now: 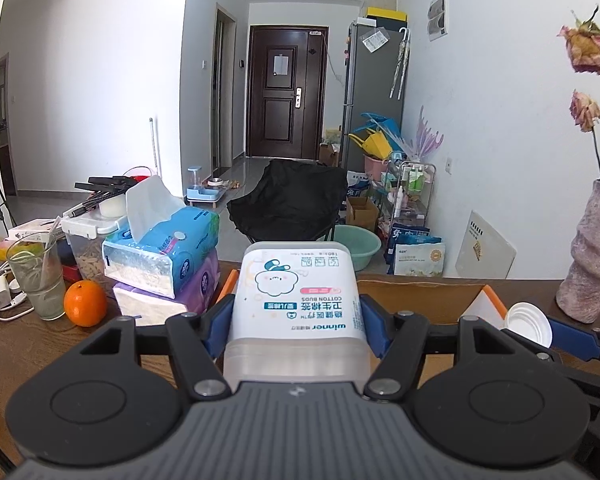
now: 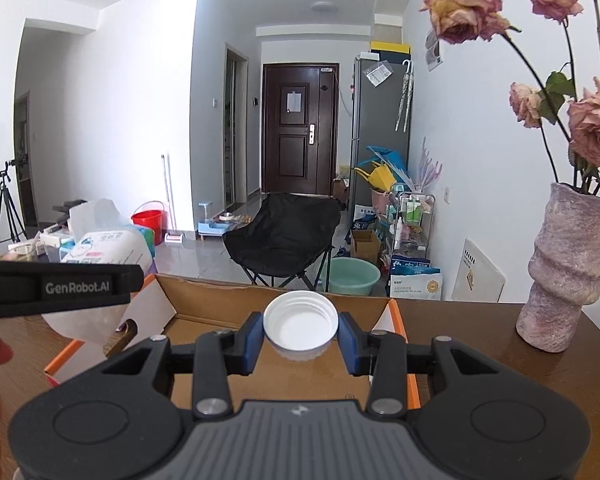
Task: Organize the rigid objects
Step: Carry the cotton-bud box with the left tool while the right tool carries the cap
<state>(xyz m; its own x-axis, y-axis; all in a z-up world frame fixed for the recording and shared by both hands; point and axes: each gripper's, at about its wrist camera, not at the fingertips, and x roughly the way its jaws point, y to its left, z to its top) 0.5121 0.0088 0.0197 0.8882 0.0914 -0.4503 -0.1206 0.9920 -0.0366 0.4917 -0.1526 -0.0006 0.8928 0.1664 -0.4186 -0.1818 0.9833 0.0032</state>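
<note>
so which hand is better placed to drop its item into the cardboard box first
Right, probably. The right gripper holds the white cap directly over the open cardboard box. The left gripper grips the cotton buds box nearer the carton's left edge.

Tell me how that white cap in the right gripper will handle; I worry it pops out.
The white cap looks like rigid thin plastic, probably very light. The right gripper pinches its round rim at two spots, so it could pivot or squirt out. Set on edge, it would likely roll.
</note>
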